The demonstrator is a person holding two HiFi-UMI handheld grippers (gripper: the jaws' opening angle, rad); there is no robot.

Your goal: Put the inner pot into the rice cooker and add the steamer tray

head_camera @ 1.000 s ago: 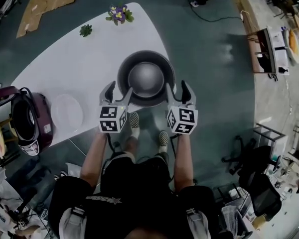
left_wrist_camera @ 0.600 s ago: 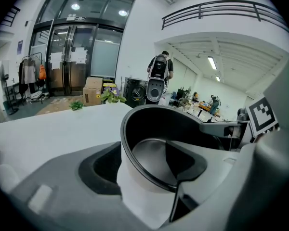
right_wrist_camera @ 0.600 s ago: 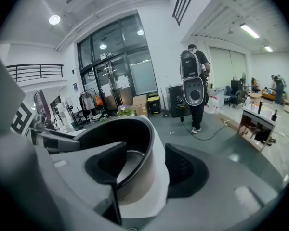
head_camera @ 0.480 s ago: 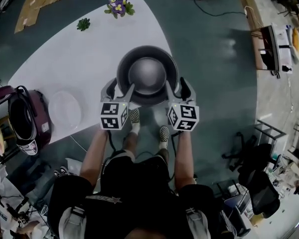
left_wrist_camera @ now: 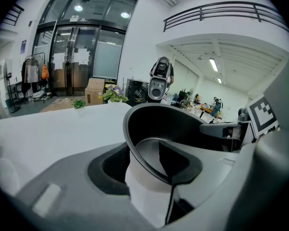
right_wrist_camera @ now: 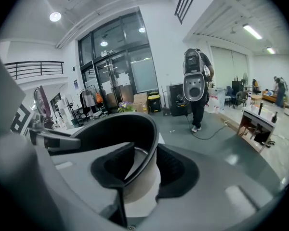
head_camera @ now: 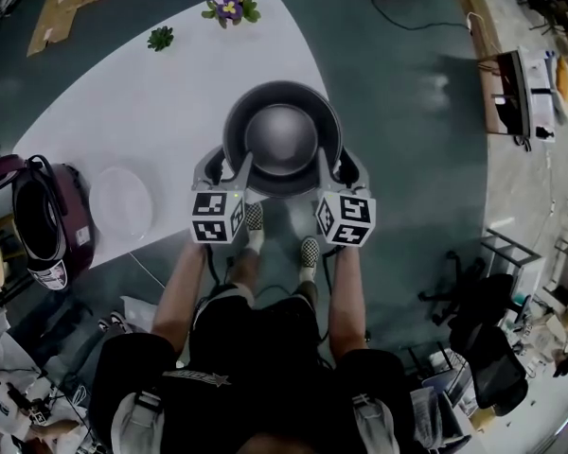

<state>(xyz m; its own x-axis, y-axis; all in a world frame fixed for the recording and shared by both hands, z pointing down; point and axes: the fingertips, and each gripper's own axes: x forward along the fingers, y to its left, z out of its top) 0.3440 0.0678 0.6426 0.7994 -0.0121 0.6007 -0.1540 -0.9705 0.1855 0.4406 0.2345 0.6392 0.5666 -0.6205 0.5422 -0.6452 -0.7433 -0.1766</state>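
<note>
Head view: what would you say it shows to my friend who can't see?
Seen from above, a person's left gripper and right gripper have just closed on opposite sides of a dark inner pot at the near edge of the white table. An open rice cooker and a pale round tray sit further left.

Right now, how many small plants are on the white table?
2. A purple-flowered plant stands at the far edge of the table, and a small green plant sits to its left, a little nearer. I see no others.
</note>
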